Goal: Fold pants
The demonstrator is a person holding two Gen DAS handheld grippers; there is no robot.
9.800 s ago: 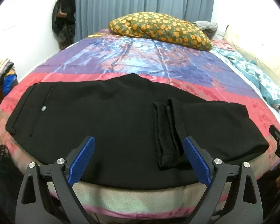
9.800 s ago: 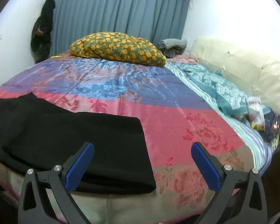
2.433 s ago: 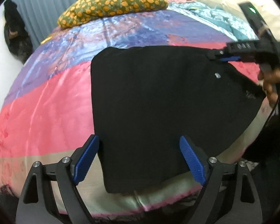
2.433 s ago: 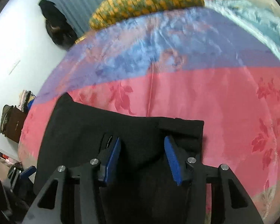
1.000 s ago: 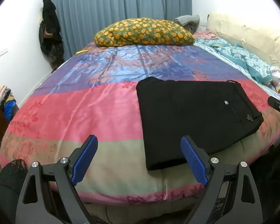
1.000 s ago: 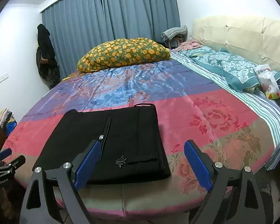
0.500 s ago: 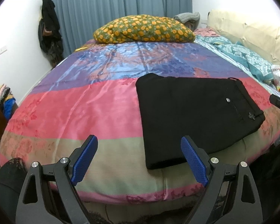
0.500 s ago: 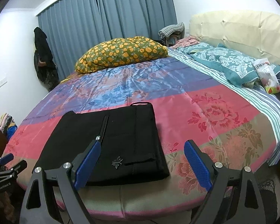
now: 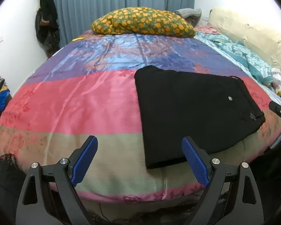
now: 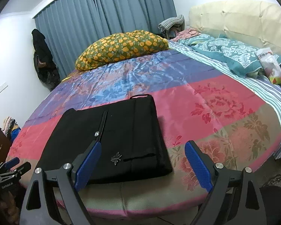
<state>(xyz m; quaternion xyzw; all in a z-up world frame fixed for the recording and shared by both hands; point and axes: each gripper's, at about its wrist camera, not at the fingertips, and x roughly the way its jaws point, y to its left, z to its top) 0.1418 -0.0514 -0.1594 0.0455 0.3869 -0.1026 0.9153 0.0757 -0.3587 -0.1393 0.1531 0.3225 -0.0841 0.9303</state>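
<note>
Near the foot edge of the striped floral bed (image 9: 69,101), folded black pants (image 9: 189,108) lie flat before grey curtains (image 10: 103,15). Left hand-held gripper (image 9: 140,159) and right hand-held gripper (image 10: 140,166) hover spread wide, holding nothing.

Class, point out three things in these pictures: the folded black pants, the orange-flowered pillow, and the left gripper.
Folded black pants (image 9: 187,108): left wrist view, middle of the top layer.
Orange-flowered pillow (image 10: 121,46): right wrist view, centre of its top.
Left gripper (image 9: 140,159): left wrist view, midway between its blue fingertips.
</note>
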